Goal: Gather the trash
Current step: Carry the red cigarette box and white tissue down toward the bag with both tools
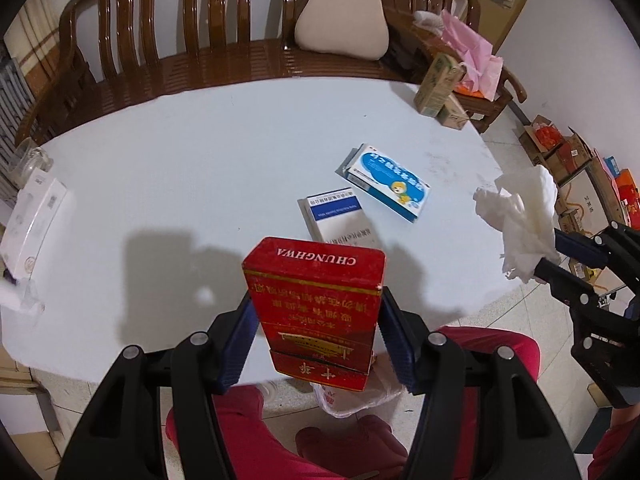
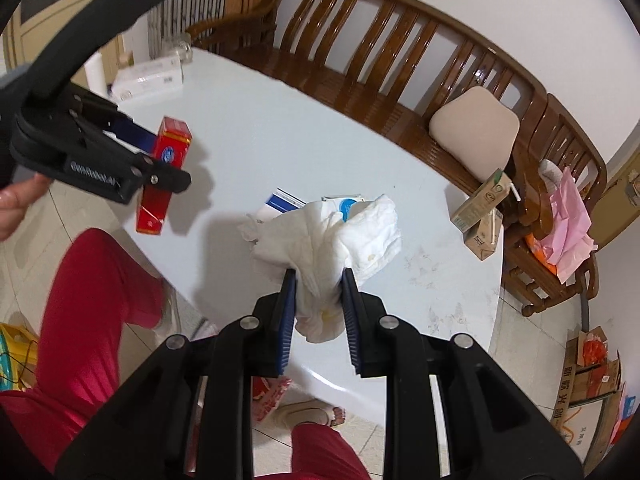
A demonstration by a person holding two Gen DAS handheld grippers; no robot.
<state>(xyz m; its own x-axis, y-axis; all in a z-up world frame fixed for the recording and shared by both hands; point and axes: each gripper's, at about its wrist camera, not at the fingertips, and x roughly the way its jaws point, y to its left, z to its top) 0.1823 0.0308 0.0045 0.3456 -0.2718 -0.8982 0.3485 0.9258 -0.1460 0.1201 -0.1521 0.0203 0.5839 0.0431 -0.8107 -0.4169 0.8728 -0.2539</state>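
Trash is in both grips: one red cigarette pack (image 1: 316, 308) and one crumpled white tissue (image 2: 332, 248). The pack sits between the blue pads of the left hand-held gripper (image 1: 316, 340), clamped on its two narrow sides at a medium opening and held clear above the tabletop (image 1: 200, 168). Its long axis runs along the fingers, and the end printed CHUNGHWA points away from the camera, towards the tabletop. The tissue is pinched in the right hand-held gripper (image 2: 319, 300), whose jaws stand narrow; the wad's squeezed neck lies between the pads and its loose folds fan out beyond the fingertips, also above the tabletop.

Two flat medicine boxes lie on the tabletop just beside each other: a blue-and-white box with a cartoon figure (image 1: 386, 184) and a white box with a blue band (image 1: 334, 216). Two green-and-tan drink cartons (image 1: 436, 84) are at the far right edge, one upright and one lying beside it. One white box (image 1: 32, 216) rests at the left edge, a glass jar (image 1: 34, 160) behind it. One beige cushion (image 1: 342, 20) leans on the wooden bench (image 1: 160, 32) behind the tabletop. The person's red trousers (image 2: 88, 292) show below.
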